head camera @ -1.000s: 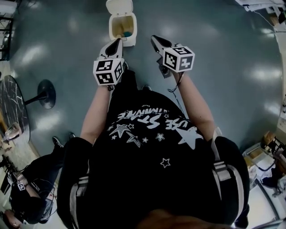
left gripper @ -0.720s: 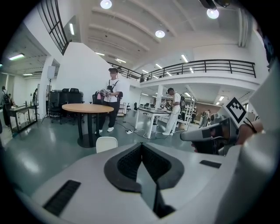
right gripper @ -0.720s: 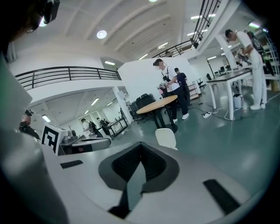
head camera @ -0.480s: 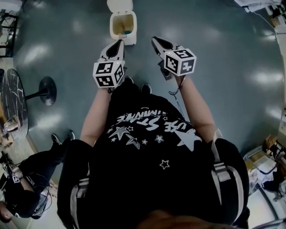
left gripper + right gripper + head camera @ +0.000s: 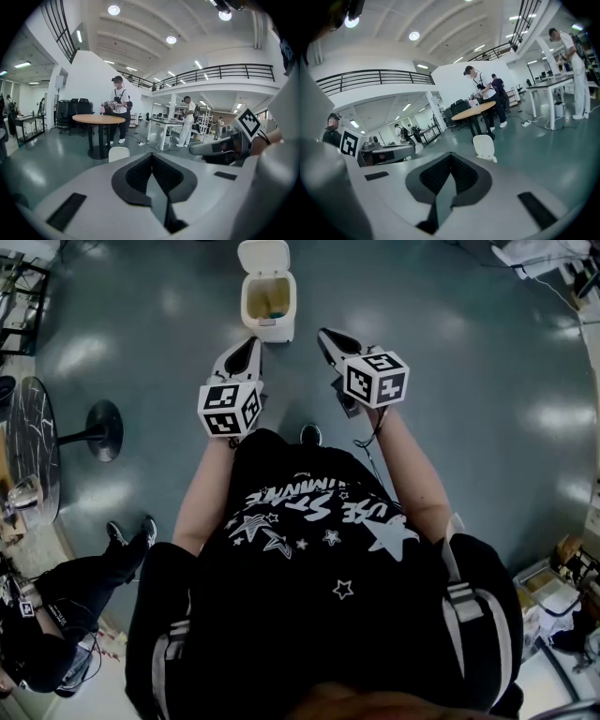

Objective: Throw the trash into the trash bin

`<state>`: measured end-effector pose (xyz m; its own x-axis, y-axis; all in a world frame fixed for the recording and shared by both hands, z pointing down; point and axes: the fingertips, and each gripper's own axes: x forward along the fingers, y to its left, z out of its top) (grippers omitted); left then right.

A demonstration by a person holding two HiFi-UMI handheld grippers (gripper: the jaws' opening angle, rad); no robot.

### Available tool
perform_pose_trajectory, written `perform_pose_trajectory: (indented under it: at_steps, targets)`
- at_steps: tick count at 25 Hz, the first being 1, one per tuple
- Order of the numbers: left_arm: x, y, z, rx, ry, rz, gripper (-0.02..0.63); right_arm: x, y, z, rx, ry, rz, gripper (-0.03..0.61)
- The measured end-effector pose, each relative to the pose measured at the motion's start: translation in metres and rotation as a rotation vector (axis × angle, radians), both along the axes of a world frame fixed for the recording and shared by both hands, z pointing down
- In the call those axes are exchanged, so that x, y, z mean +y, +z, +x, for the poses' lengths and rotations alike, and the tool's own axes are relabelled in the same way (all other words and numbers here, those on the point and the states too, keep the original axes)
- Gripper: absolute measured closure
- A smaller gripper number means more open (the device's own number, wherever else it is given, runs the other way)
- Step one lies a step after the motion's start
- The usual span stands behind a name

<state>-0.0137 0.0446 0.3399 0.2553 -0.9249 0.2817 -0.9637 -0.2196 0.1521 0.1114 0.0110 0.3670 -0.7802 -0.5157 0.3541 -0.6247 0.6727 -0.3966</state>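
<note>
A white trash bin (image 5: pixel 267 306) stands on the floor ahead with its lid (image 5: pixel 263 257) flipped up. Yellow and teal trash lies inside it. My left gripper (image 5: pixel 250 341) hangs just short of the bin's near edge, jaws together with nothing between them. Level with it, my right gripper (image 5: pixel 324 335) sits to the right of the bin, also shut and empty. The bin's raised lid (image 5: pixel 118 153) peeks over the jaws in the left gripper view, and the lid (image 5: pixel 484 146) shows again in the right gripper view.
A round black table (image 5: pixel 26 442) and a stand with a round base (image 5: pixel 101 430) are at the left. A seated person (image 5: pixel 56 615) is at the lower left. Further off stand a round wooden table (image 5: pixel 98 120) and several people.
Both marker cubes sit slightly lower in the head view and the bin has drifted a little to the right. Both grippers have stayed shut.
</note>
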Motion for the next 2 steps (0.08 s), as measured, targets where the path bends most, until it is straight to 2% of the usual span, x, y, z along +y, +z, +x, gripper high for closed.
perform_pose_trajectory:
  at_steps: [2]
  targets:
    - [0.0043,-0.0006,-0.0015,0.003,-0.005,0.000,0.603,0.0036,-0.0001,-0.0023,0.002,-0.004,-0.001,0.572]
